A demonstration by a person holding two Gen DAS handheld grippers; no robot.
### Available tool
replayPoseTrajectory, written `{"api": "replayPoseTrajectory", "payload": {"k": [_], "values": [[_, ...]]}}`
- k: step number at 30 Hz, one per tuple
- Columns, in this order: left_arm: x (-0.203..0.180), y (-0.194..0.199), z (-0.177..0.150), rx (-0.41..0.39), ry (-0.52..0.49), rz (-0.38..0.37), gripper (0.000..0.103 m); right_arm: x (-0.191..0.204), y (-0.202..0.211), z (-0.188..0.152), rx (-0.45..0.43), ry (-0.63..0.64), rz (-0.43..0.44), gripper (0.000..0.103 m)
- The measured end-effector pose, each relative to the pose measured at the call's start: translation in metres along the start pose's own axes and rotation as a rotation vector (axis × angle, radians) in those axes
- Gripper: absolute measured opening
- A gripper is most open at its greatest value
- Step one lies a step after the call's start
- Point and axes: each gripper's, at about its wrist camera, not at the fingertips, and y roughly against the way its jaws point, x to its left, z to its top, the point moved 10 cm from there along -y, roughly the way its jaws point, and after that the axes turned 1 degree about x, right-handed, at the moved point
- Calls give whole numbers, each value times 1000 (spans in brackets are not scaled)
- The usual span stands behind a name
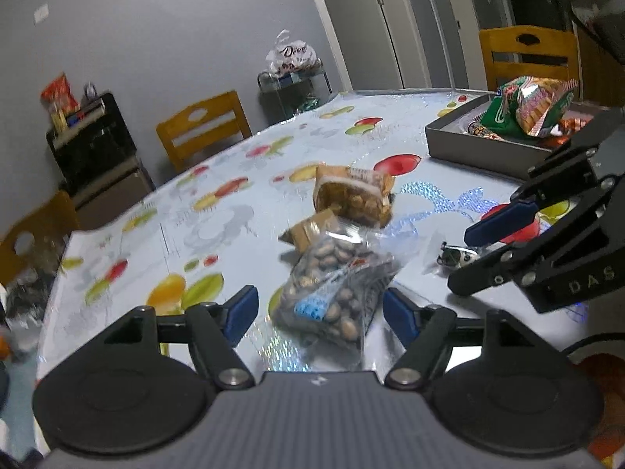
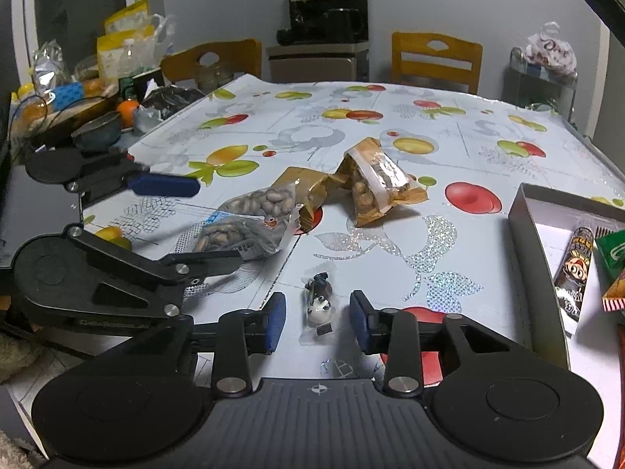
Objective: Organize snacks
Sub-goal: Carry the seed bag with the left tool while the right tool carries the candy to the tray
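The left gripper (image 1: 318,310) is spread wide, a clear bag of nuts (image 1: 332,289) lying between its fingers. The right gripper (image 2: 317,317), also spread, straddles a small wrapped candy (image 2: 320,301) on the tablecloth (image 2: 449,148).

On the surface (image 2: 488,129), the bag of nuts (image 2: 250,221) lies toward the near-left part, with a flat packet (image 2: 308,189) touching its far end; beyond that, toward the middle, a taller snack bag (image 2: 381,181) stands tilted against the packet; a small wrapped candy (image 2: 320,305) lies apart from these near the near edge, between the jaws of the right gripper (image 2: 317,320); the box (image 2: 525,230) sits at the right edge, holding a tube snack (image 2: 576,269) and a green bag (image 1: 519,107) piled on other packets; the left gripper (image 1: 318,310) straddles the near end of the bag of nuts; chairs (image 2: 435,58) stand behind the far edge.
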Motion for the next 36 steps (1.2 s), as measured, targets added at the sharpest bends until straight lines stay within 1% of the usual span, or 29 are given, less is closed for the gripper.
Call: {"api": "replayPoseTrajectory", "payload": {"k": [5,11,14,18,20,22,23,25,28,29,36], "values": [[-8,-15,10,0,-40,3,71,0,-3,2,0,19,-3,38],[-13,-30,14,19,-45,-7,71,-6,-4,3,-3,14,-13,38],[-9,-37,15,28,-10,-27,71,-7,-5,4,-4,13,-8,37],[-3,-41,13,47,58,-85,70,0,-6,3,-9,63,-4,37],[0,-41,11,50,84,-111,65,3,-6,3,-11,72,3,33],[1,-39,9,51,99,-117,62,3,-5,4,-15,70,-1,22],[2,-39,9,53,102,-110,58,2,-5,4,-17,65,-7,22],[3,-37,8,57,112,-109,57,0,-5,4,-18,52,-9,19],[5,-31,8,47,133,-111,55,-3,-3,4,-24,28,-6,18],[7,-28,9,39,144,-112,51,-4,-3,5,-27,20,-5,18],[21,-3,19,-22,181,-102,49,-7,8,12,-71,4,-5,18]]}}
